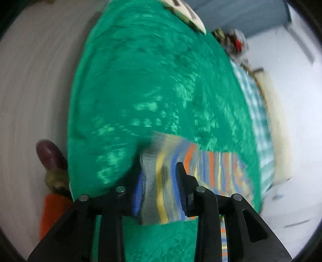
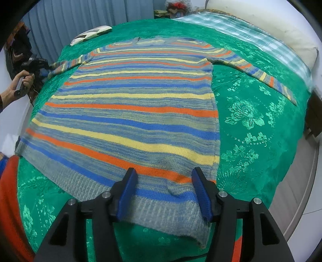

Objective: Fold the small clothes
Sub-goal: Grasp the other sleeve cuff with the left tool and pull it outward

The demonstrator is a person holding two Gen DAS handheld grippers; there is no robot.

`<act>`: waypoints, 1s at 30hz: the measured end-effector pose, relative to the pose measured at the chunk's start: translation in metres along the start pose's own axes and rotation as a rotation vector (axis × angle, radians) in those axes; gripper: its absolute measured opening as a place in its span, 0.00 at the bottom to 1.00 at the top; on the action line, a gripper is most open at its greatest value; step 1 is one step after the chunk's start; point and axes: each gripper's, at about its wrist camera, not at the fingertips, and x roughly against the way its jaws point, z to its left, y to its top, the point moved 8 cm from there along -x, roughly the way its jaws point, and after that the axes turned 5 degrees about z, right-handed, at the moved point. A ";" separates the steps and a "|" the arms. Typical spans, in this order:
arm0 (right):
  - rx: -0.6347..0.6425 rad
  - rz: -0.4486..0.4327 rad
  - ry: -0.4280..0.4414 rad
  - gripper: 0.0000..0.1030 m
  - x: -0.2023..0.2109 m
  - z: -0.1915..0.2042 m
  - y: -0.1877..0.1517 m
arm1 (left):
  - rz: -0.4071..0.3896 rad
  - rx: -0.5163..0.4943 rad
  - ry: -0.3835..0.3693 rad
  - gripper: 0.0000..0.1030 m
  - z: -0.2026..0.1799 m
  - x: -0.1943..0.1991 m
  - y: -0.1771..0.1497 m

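A striped knit sweater in grey, blue, orange and yellow lies flat on a green bedspread, sleeves spread to both sides. My right gripper is open, its blue pads either side of the grey hem at the near edge. My left gripper is shut on the cuff end of the left sleeve, held above the bedspread; the view is motion-blurred. In the right wrist view the left gripper shows far left, held in a hand at the sleeve's end.
A white pillow and a green checked sheet lie at the far right of the bed. A patterned flat object lies at the far edge. Blue-grey curtains hang behind. An orange cloth is at the near left.
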 end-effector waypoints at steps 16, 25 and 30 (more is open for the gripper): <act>0.020 -0.007 -0.008 0.62 -0.004 0.004 0.001 | 0.025 -0.215 -0.078 0.03 -0.032 0.006 -0.054; 0.019 -0.008 -0.006 0.62 -0.005 0.005 0.001 | 0.077 -0.056 0.188 0.02 0.034 0.025 -0.043; 0.014 -0.006 -0.003 0.62 -0.004 0.003 0.001 | -0.024 -0.108 0.239 0.36 0.028 0.051 -0.034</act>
